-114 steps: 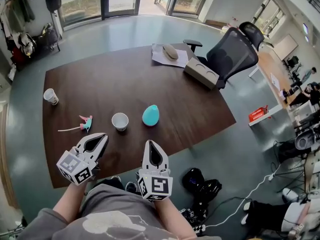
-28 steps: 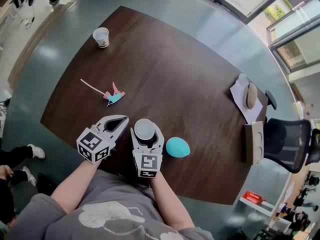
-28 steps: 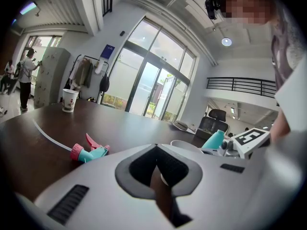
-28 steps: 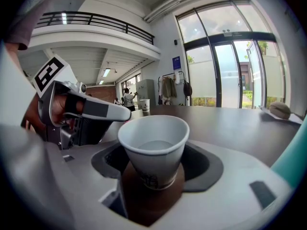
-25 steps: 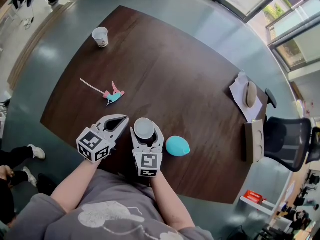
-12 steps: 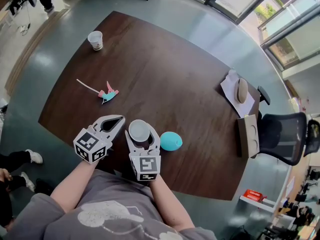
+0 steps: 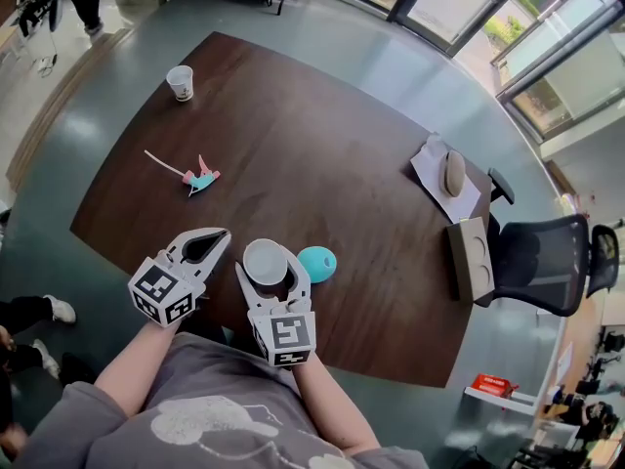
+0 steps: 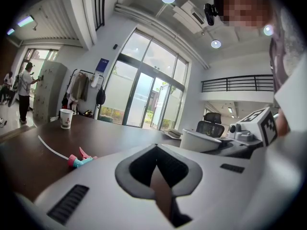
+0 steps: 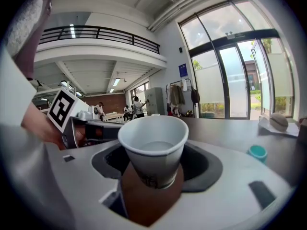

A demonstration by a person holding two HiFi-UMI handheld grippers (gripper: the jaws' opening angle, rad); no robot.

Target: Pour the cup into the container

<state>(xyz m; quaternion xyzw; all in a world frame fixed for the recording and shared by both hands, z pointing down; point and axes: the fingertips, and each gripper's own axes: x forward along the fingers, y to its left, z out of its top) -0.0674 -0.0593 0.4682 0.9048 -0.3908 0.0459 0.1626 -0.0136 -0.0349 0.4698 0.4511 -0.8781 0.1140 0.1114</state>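
Your right gripper (image 7: pixel 267 265) has its fingers clamped on the lower wall of the white paper cup (image 9: pixel 154 147). The cup is upright, appears lifted off the table (image 7: pixel 322 164), and seems to hold some liquid. Your left gripper (image 7: pixel 221 234) hangs alongside, fingers together with nothing between them. The teal container (image 7: pixel 316 263) sits on the table just right of the cup. The pick-up looks done, and nothing appears poured yet. You have left to carry the cup over the container, tip it and empty it. A second cup (image 7: pixel 179 82) stands untouched at the far corner.
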